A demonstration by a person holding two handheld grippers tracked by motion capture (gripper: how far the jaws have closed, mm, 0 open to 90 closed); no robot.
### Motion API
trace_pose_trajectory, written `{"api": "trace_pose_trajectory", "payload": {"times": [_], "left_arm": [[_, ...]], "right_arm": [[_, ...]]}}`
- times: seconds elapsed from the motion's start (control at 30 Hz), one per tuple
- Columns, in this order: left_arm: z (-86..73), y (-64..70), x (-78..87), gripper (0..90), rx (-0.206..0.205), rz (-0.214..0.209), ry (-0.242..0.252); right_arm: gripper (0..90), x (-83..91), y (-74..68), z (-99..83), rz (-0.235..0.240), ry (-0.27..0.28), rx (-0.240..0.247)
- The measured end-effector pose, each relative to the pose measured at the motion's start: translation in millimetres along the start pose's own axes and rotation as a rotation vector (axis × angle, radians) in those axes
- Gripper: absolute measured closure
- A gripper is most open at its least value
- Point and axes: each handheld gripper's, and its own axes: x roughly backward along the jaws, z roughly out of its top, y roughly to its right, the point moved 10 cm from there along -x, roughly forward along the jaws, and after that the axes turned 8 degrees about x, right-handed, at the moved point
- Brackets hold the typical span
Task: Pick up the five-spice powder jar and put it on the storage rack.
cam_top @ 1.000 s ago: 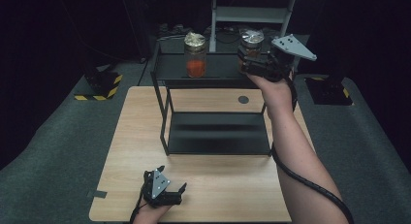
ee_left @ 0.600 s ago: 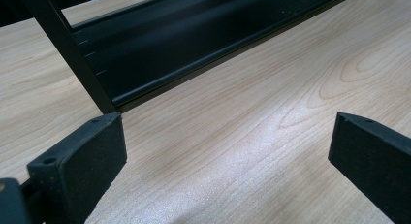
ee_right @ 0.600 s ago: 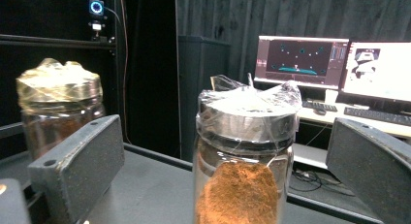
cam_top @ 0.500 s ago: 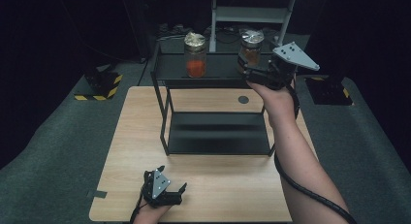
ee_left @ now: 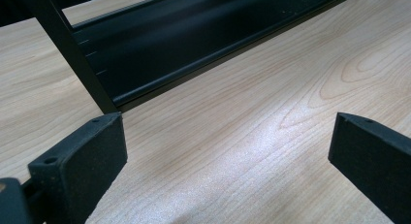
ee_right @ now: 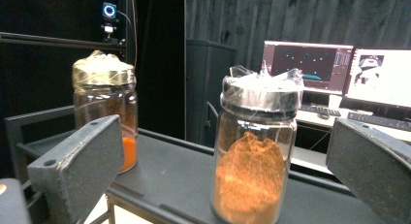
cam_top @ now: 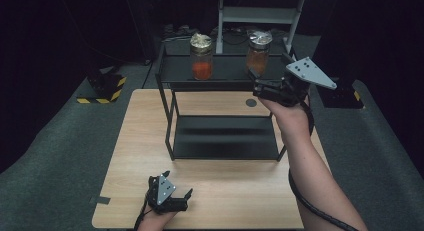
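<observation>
The right gripper (cam_top: pixel 270 91) hangs with jaws spread wide, the brown-powder jar (ee_right: pixel 254 151) standing between and beyond them on the rack's top shelf (ee_right: pixel 184 166); judging so, either reach or retreat. The left gripper (cam_top: pixel 170 196) rests open on the desk (ee_left: pixel 242 136).

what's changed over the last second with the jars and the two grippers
The right gripper has let go of the silver-lidded jar and drawn back toward the person, jaws open. That jar now stands free on the shelf's top tier. The gold-lidded jar and the left gripper on the table stayed put.
</observation>
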Motion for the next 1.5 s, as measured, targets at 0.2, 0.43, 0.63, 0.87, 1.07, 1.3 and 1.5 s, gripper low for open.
{"api": "trace_pose_trajectory", "payload": {"times": [0.2,0.43,0.63,0.87,1.07,1.3,1.5], "left_arm": [[0.1,0.1,-0.3,0.7,0.001,-0.001,-0.002],[0.3,1.0,-0.2,0.8,-0.011,0.002,-0.005],[0.1,1.4,-0.2,0.9,-0.018,-0.001,-0.003],[0.0,2.1,-0.3,0.9,-0.022,0.001,-0.002],[0.3,2.7,-0.6,0.9,-0.026,0.005,-0.006],[0.4,3.5,-0.7,0.9,-0.033,0.008,-0.008],[0.4,4.3,-1.0,0.9,-0.041,0.006,-0.009]], "right_arm": [[0.0,15.2,-5.8,-9.8,0.016,-0.005,0.019],[0.0,32.3,-8.9,-23.9,0.019,-0.01,0.034],[0.0,45.4,-10.8,-37.2,0.026,-0.019,0.044],[0.0,55.6,-15.5,-51.2,0.041,-0.033,0.065],[0.0,65.3,-20.8,-70.3,0.052,-0.058,0.081],[0.0,76.1,-27.2,-93.0,0.059,-0.092,0.102],[0.0,83.1,-32.0,-107.0,0.06,-0.113,0.115]]}}
